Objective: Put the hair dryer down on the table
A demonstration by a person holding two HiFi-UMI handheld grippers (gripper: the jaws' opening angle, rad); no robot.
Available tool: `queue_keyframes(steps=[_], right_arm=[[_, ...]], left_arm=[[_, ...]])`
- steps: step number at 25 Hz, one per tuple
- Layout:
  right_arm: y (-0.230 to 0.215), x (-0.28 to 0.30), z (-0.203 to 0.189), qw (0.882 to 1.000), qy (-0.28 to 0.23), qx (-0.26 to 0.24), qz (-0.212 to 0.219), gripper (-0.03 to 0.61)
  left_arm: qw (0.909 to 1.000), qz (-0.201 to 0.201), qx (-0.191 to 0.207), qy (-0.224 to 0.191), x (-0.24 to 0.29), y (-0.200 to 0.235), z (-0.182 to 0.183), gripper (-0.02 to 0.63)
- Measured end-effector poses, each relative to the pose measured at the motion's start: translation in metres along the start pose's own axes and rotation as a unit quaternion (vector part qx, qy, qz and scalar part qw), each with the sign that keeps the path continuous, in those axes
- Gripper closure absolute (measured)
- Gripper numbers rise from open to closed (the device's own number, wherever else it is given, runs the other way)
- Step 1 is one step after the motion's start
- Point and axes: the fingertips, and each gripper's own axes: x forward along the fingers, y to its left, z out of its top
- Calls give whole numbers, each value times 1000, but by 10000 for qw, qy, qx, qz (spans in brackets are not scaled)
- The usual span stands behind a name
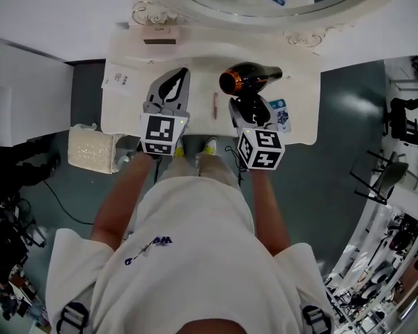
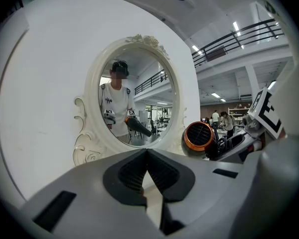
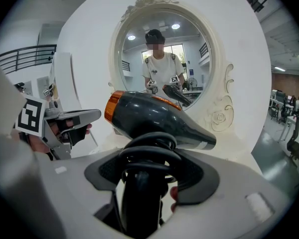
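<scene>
A black hair dryer [image 1: 251,77] with an orange ring at its rear hangs just above the white dressing table [image 1: 129,113], its nozzle pointing right. My right gripper [image 1: 249,106] is shut on its handle, where the black cord is coiled [image 3: 148,151]. In the right gripper view the dryer's body [image 3: 154,118] lies across the jaws in front of the oval mirror [image 3: 164,59]. My left gripper [image 1: 177,82] hovers over the table to the dryer's left, shut and holding nothing. Its pads meet at the tip [image 2: 147,156], and the dryer's orange grille [image 2: 198,136] shows to its right.
On the table lie a printed sheet [image 1: 118,78] at the left, a pink pen [image 1: 214,105] between the grippers, a small box [image 1: 159,35] near the mirror and a blue-white packet [image 1: 280,110] at the right. A woven stool [image 1: 90,148] stands on the floor at the left.
</scene>
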Motion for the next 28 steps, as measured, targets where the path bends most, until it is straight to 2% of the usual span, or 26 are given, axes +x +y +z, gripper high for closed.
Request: queue_keyframes(steps=[16,28], right_arm=[[3,24,-23,9998,212,27,39,273],[-2,43,-49,9989,444,151,-33,273]], left_arm=[[9999,11,-51,108,3,0,-20,606],[9991,100,-214,349,9,6,-56,606]])
